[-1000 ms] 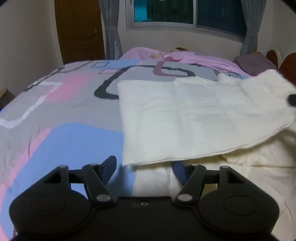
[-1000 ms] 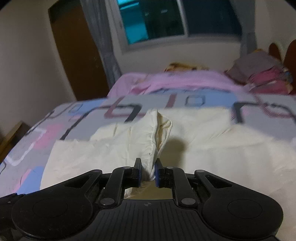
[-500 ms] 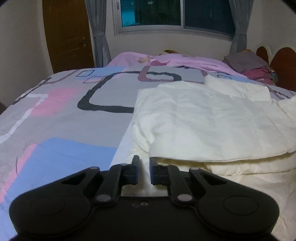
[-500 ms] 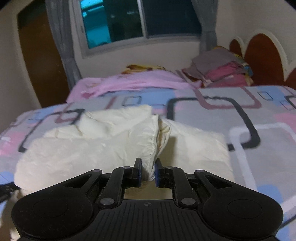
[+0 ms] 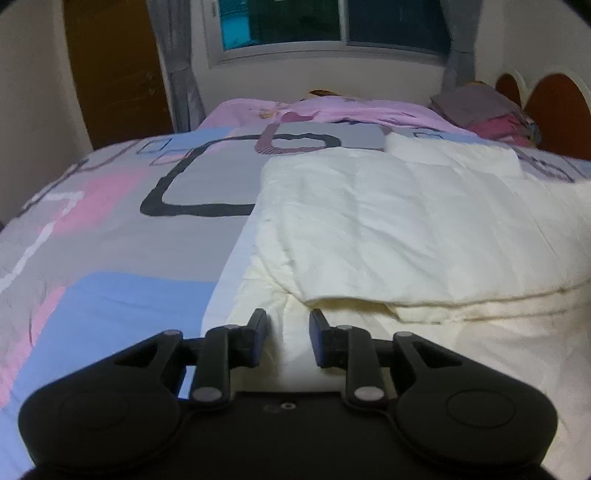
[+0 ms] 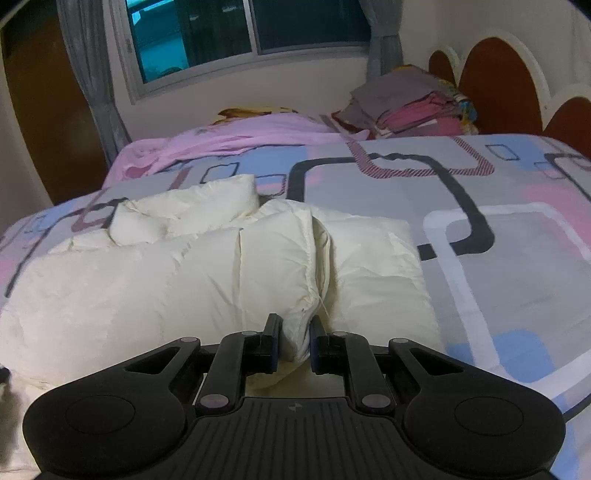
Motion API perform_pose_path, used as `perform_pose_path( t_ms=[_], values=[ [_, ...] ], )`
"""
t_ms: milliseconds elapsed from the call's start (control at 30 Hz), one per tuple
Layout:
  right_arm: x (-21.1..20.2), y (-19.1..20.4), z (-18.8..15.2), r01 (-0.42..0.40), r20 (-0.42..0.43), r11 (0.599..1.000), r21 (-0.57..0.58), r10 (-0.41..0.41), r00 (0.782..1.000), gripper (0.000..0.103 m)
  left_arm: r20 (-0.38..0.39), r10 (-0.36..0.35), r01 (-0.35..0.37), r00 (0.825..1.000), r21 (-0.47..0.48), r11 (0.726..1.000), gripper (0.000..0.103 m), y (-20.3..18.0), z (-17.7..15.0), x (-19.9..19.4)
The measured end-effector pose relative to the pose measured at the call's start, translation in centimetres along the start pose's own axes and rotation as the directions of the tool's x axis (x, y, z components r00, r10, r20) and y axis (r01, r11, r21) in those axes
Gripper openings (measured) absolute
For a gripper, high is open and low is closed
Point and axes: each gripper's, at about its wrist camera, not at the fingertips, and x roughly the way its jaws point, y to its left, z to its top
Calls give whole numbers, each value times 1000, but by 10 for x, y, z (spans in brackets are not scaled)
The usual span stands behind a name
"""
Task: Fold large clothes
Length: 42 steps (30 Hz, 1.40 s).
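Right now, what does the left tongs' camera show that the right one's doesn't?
Only the left view shows the left tongs, jaws apart just above the cream duvet, gripping nothing; they have just been opening.

Only the right view shows the right tongs shut on a bunched duvet corner.

Both share the patterned bed cover, pink blanket, clothes pile, window and headboard.
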Motion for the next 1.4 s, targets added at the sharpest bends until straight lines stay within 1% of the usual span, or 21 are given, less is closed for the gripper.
perform_pose_path(
  t_ms=[167, 200, 233, 267, 300, 367, 400, 433, 500, 567, 633, 667, 733, 833, 933, 1000, 1100, 1133, 1167, 1233, 1400],
  values=[
    [-4, 0, 4, -7, 8, 1000, 12, 7, 1000, 15, 8, 21, -21, 1000, -26, 999, 42, -4, 6, 9],
    [-3, 0, 5, -6, 5, 1000, 11, 6, 1000, 27, 16, 27, -26, 1000, -28, 999, 42, -5, 8, 10],
    [-3, 0, 5, 7, 8, 1000, 11, -8, 1000, 61, 25, 33, -33, 999, -29, 999, 43, -5, 11, 11],
    [-4, 1, 5, 19, 21, 1000, 12, -19, 1000, 77, 34, 44, -44, 998, -26, 999, 44, -6, 13, 12],
    [-5, 2, 4, 13, 38, 1000, 8, -13, 999, 82, 39, 55, -55, 998, -22, 998, 45, -7, 15, 14],
    [-3, 5, 4, 9, 29, 1000, -11, -9, 1000, 81, 36, 77, -77, 996, -17, 997, 47, -6, 16, 20],
    [1, 7, 4, 7, 17, 1000, -18, -6, 1000, 70, 24, 81, -80, 996, -25, 996, 47, -4, 17, 22],
    [5, 7, 4, 1, -4, 1000, -17, -2, 1000, 54, 9, 81, -80, 997, -43, 996, 47, 0, 17, 24],
    [15, 7, 3, -10, -50, 1000, -10, 10, 999, 36, 12, 81, -80, 997, -59, 995, 46, 6, 17, 23],
    [21, 9, 0, -15, -67, 1000, -14, 14, 998, 34, 19, 80, -78, 997, -54, 995, 40, 9, 15, 21],
    [21, 12, -1, -10, -62, 999, -38, 8, 998, 16, 24, 64, -63, 998, -52, 997, 29, 10, 15, 18],
    [20, 13, -1, -1, -55, 999, -48, -1, 998, 16, 28, 58, -57, 998, -50, 997, 22, 9, 16, 17],
    [18, 13, -3, 18, -44, 997, -68, -21, 999, 11, 31, 39, -38, 999, -53, 998, 16, 6, 16, 14],
    [26, 7, -11, 68, -70, 994, -89, -75, 995, 11, 16, 33, -32, 999, -51, 998, 17, 7, 13, 19],
    [28, 0, -13, 68, -94, 996, -65, -74, 993, 11, -24, 21, -21, 1000, -36, 999, 16, 6, 10, 26],
    [21, -3, -12, 74, -78, 996, -52, -78, 994, 11, -28, 18, -19, 999, -40, 999, 21, 7, 11, 22],
    [2, -11, -8, 40, -40, 999, 5, -40, 998, 11, -53, -38, 33, 998, -88, 996, 34, 19, 12, 13],
    [-4, -11, -5, 34, -19, 999, 8, -34, 999, 11, -57, -46, 41, 997, -96, 995, 42, 23, 12, 8],
    [-9, -11, -1, 21, 0, 1000, 10, -21, 1000, 11, -61, -50, 43, 997, -111, 993, 55, 27, 11, 2],
    [-15, -6, 8, 6, 32, 1000, 9, -6, 999, 11, -53, -60, 50, 997, -168, 985, 64, 36, 10, -9],
    [-12, 14, 28, -14, 85, 999, -34, 17, 996, 12, -16, -111, 103, 994, -269, 958, 64, 43, 26, -21]
  ],
)
